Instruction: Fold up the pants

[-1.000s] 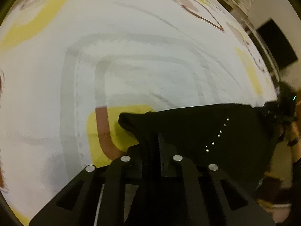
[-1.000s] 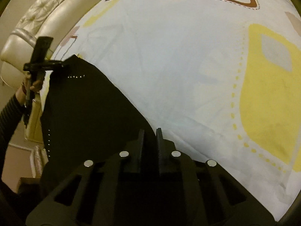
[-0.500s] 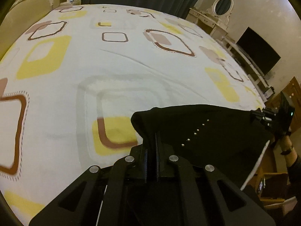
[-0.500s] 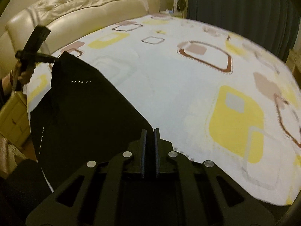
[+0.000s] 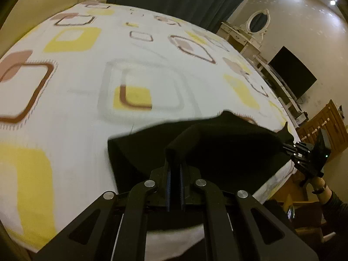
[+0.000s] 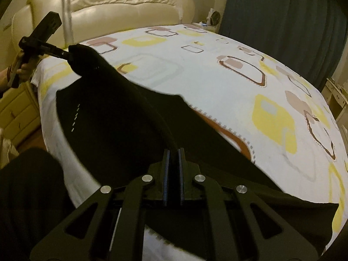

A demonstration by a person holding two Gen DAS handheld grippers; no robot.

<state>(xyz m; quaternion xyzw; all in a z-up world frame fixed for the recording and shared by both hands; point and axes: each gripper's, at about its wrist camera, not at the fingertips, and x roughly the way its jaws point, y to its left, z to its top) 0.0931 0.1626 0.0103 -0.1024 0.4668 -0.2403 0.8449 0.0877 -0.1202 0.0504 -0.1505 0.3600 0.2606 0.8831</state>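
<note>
Both hand-held grippers, left (image 5: 175,167) and right (image 6: 174,158), are clamped on the black pants (image 6: 121,117), stretched between them above the bed (image 5: 87,76). Mid-fold; next, probably laying the raised edge down evenly.

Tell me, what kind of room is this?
Most likely a bedroom: a big bed with a yellow-and-brown patterned sheet, a cream tufted leather headboard, and a white dressing table with an oval mirror.

Patterned bedsheet (image 5: 152,61), tufted headboard (image 6: 121,2), dark curtains (image 6: 282,21), television (image 5: 292,75)
</note>
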